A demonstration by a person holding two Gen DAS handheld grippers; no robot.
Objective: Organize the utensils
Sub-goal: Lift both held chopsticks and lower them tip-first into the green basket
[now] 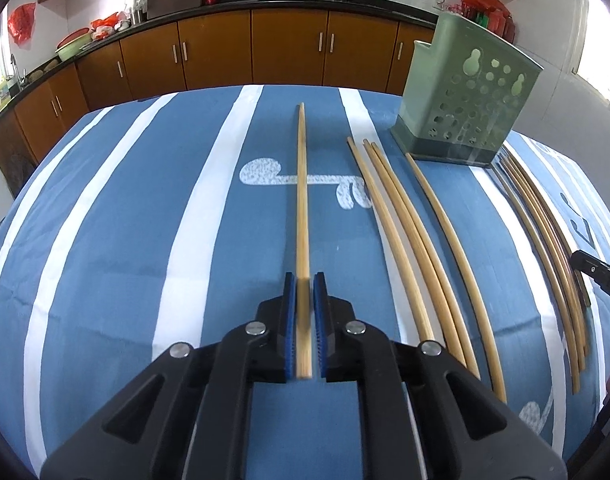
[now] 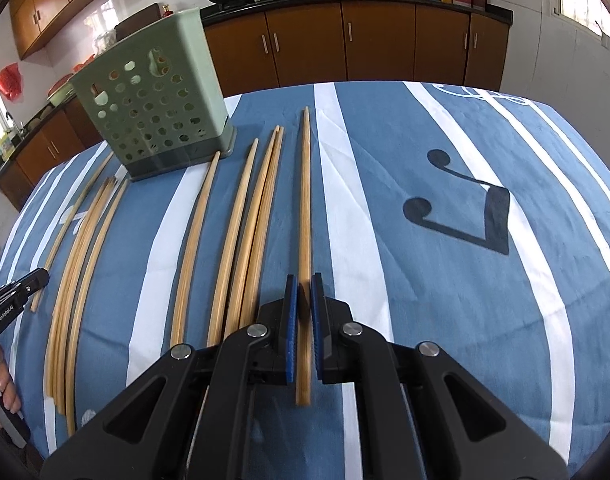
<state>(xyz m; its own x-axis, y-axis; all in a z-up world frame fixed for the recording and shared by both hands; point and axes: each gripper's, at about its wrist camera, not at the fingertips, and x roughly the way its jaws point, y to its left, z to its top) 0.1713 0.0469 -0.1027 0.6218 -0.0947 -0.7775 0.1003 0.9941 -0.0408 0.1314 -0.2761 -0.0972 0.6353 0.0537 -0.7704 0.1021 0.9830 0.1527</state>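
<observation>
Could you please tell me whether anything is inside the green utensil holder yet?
Through the holes of the green utensil holder only light and background show; no chopstick shafts appear inside it. Its lower tray section is solid, so the very bottom is hidden.

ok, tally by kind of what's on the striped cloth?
Chopsticks between gripper fingers: 2, one at the left gripper, one at the right gripper
Loose chopsticks: 8, four plus four
Green holder: 1
Total: 11
</observation>
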